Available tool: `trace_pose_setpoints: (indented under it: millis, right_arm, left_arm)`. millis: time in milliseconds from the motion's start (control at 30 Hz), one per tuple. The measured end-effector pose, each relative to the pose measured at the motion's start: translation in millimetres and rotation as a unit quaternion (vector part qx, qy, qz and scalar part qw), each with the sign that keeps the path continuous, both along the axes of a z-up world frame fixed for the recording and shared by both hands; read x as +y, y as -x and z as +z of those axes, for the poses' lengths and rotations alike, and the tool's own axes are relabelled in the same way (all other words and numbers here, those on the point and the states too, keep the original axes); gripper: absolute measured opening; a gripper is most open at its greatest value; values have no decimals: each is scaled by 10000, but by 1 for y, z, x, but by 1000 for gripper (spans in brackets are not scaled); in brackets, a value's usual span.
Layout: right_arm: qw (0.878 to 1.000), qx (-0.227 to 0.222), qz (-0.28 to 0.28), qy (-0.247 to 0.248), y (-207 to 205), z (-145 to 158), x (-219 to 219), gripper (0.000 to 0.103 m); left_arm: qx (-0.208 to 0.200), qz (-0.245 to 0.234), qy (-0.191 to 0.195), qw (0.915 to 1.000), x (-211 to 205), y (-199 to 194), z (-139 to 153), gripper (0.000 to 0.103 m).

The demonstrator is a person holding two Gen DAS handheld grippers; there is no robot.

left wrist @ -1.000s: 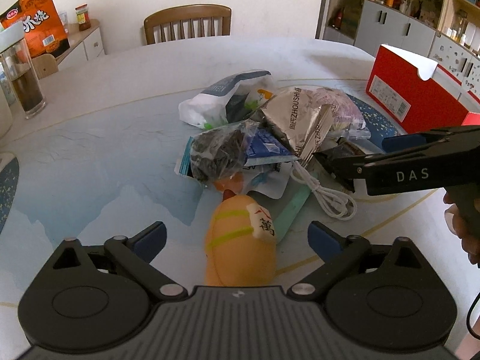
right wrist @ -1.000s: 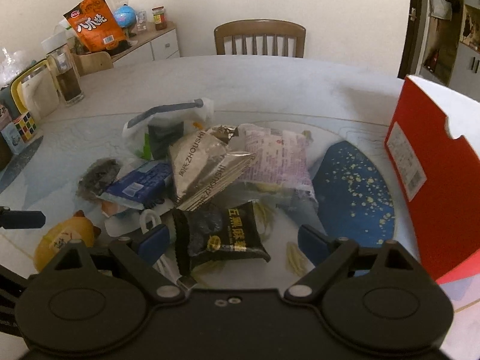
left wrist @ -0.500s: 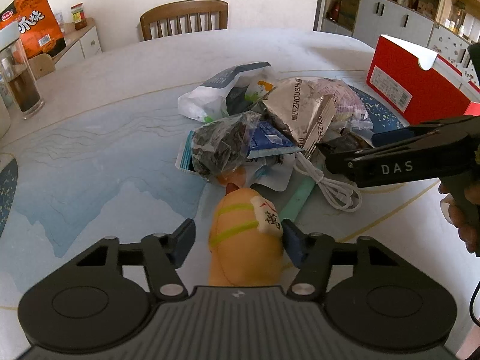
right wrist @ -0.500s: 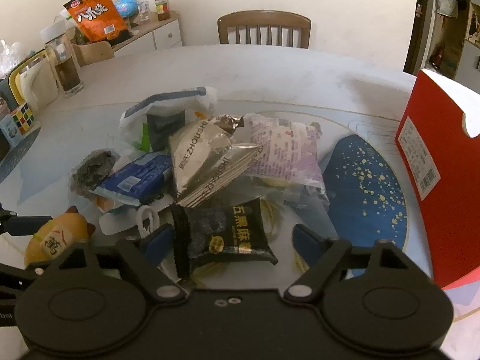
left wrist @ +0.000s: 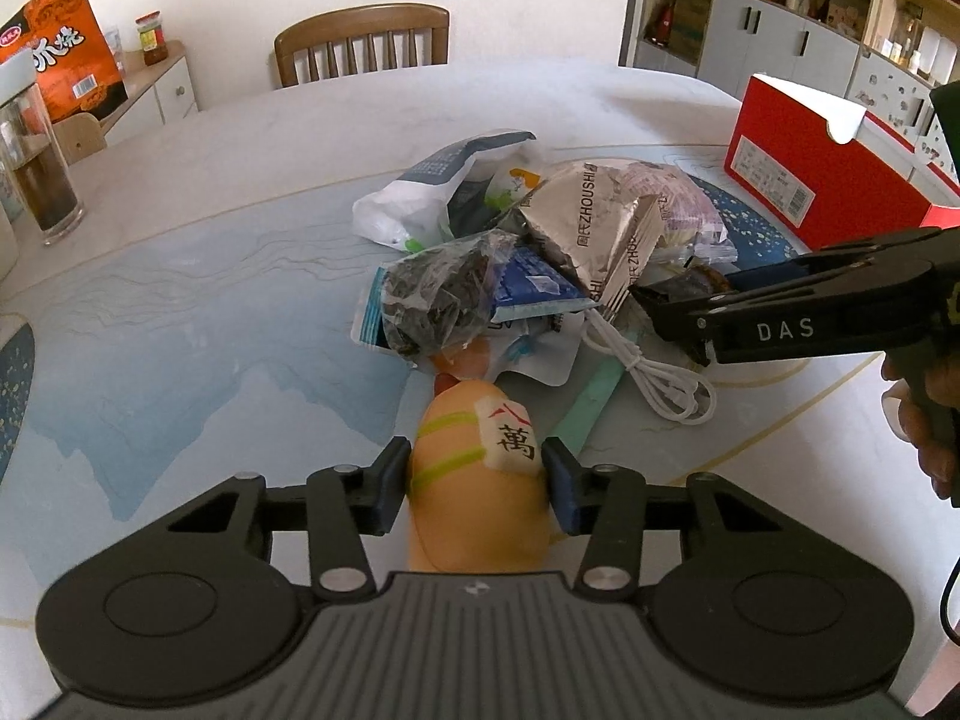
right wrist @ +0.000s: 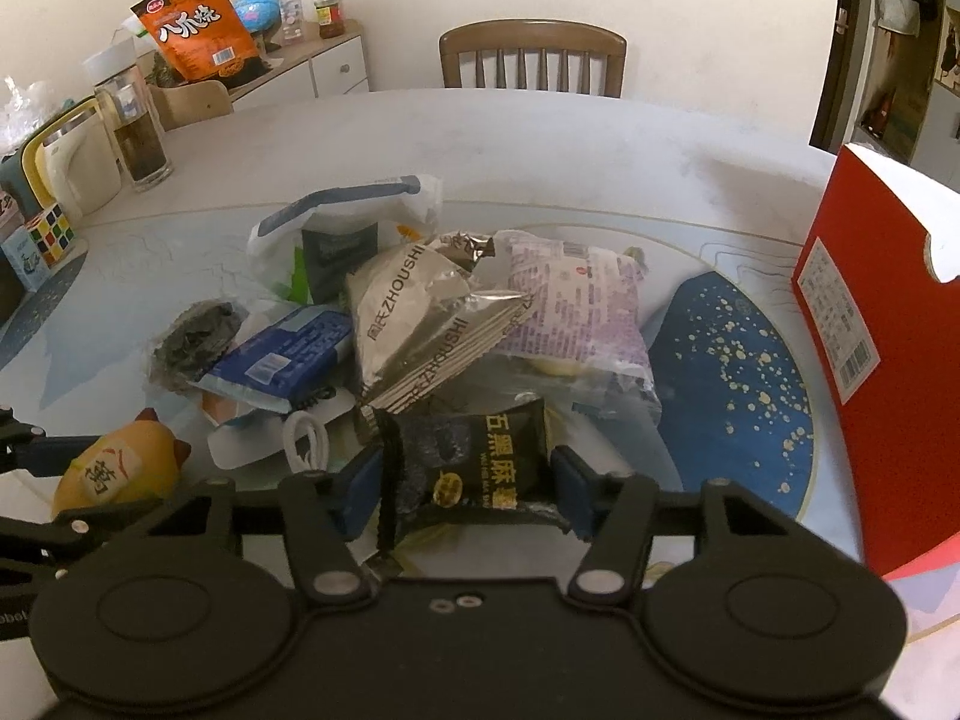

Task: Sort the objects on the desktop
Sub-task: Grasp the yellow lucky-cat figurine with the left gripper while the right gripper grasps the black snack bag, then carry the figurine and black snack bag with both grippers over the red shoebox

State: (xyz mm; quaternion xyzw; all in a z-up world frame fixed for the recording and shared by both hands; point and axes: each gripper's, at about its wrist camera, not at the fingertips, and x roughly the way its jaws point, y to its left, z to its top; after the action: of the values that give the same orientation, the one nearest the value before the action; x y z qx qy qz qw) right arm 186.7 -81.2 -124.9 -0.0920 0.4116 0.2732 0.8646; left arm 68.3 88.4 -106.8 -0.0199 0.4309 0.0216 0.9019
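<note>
A heap of snack packets (left wrist: 540, 264) lies mid-table, with a silver packet (right wrist: 420, 324), a purple packet (right wrist: 570, 306) and a white cable (left wrist: 654, 372). My left gripper (left wrist: 477, 474) is shut on a yellow plush toy (left wrist: 474, 480) with a mahjong tile patch, near the table's front; the toy also shows in the right wrist view (right wrist: 114, 468). My right gripper (right wrist: 468, 486) is shut on a black snack packet (right wrist: 474, 468) at the heap's near edge. The right gripper shows from the side in the left wrist view (left wrist: 678, 312).
A red open box (right wrist: 888, 324) stands at the right. A glass jar (right wrist: 135, 126), a Rubik's cube (right wrist: 51, 231) and an orange snack bag (right wrist: 192, 30) sit at the left. A wooden chair (right wrist: 531, 60) stands behind the table (left wrist: 180, 276).
Both grippers have closed: the left onto the yellow plush toy, the right onto the black snack packet. Both were wide open one second ago.
</note>
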Motion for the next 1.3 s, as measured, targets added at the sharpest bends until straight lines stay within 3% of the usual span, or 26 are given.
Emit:
trace_pose_setpoints:
  millis: [600, 1300]
  right_arm:
    - [9997, -62, -227, -82, 10, 20, -26, 55]
    - [9953, -281, -331, -866, 35, 102, -78, 55]
  left_arm:
    - [-307, 29, -32, 9995, -3, 7, 26, 45]
    - [-879, -74, 225, 9958, -21, 0, 107, 45]
